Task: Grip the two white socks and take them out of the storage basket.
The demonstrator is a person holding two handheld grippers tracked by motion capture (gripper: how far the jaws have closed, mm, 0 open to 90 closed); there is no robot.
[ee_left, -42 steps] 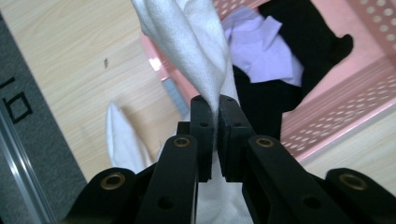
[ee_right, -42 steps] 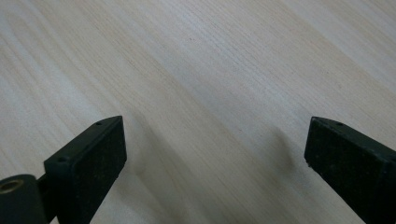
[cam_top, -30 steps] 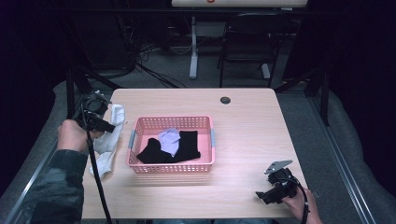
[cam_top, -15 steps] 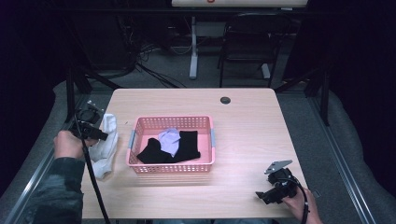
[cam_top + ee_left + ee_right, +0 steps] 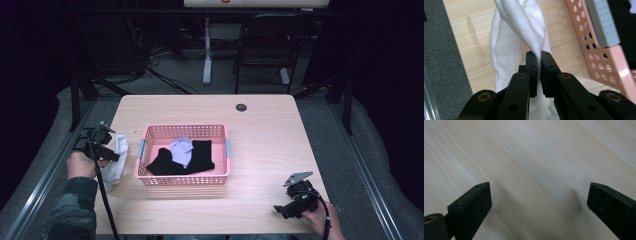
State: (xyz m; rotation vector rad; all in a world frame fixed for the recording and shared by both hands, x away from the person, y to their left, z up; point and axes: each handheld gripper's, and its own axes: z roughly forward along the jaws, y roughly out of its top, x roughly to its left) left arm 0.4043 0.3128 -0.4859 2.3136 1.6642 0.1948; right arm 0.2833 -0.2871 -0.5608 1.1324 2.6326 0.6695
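The left tool [image 5: 537, 75] is clamped on a fold of the white sock [image 5: 506, 50], draped on the counter [image 5: 265, 120] beside the pink basket [image 5: 186, 178]. Light, limp (likely slips); pinch a doubled fold. The right tool [image 5: 537, 202] rests apart.

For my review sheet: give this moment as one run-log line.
left hand-held gripper: shut on white cloth, left of pink basket | right hand-held gripper: open over bare table | basket: black and pale garments
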